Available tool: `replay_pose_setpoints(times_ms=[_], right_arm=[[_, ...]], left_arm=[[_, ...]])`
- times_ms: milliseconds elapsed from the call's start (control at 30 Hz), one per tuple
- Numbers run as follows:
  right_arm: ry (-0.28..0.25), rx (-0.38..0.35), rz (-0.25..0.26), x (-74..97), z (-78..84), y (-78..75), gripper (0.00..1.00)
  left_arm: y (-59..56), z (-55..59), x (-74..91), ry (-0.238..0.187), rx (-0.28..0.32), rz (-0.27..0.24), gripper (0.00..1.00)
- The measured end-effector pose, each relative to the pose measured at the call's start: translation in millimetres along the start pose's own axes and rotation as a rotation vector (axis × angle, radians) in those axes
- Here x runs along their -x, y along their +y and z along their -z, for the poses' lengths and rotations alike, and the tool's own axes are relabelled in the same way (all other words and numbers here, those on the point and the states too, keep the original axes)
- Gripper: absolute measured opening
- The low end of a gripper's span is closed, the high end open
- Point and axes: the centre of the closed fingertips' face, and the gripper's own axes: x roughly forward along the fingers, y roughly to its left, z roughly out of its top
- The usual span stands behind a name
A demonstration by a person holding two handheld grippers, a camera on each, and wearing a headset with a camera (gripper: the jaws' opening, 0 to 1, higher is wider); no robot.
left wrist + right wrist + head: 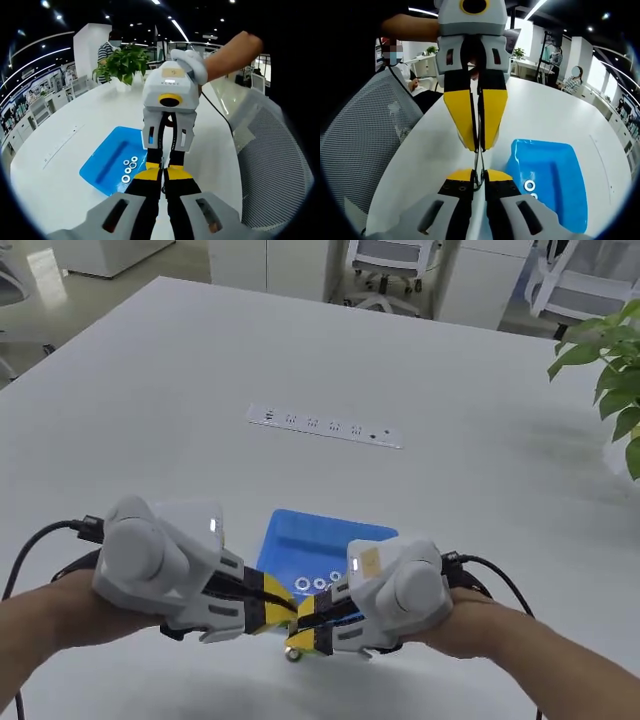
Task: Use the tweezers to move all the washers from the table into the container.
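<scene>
grip: left gripper and right gripper meet tip to tip, both clamped on the tweezers; likely a regrip or handover
tweezers axis: along the line between the grippers, across the table; legs nearly together; cannot tell which end is the tip
washers: in the blue container, just behind the jaws

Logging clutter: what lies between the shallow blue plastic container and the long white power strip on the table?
Nothing: in the head view the white table is bare between the blue plastic container and the white power strip.
</scene>
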Motion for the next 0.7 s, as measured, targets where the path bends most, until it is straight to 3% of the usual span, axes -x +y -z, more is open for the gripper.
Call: replay_pose_setpoints(times_ms=[700], right_arm=[[-0.004, -0.009, -0.001, 1.6, 0.8, 1.6, 0.08]], left_arm=[[-1.7, 0.5, -3.2, 0.036, -0.024, 0.013, 0.07]])
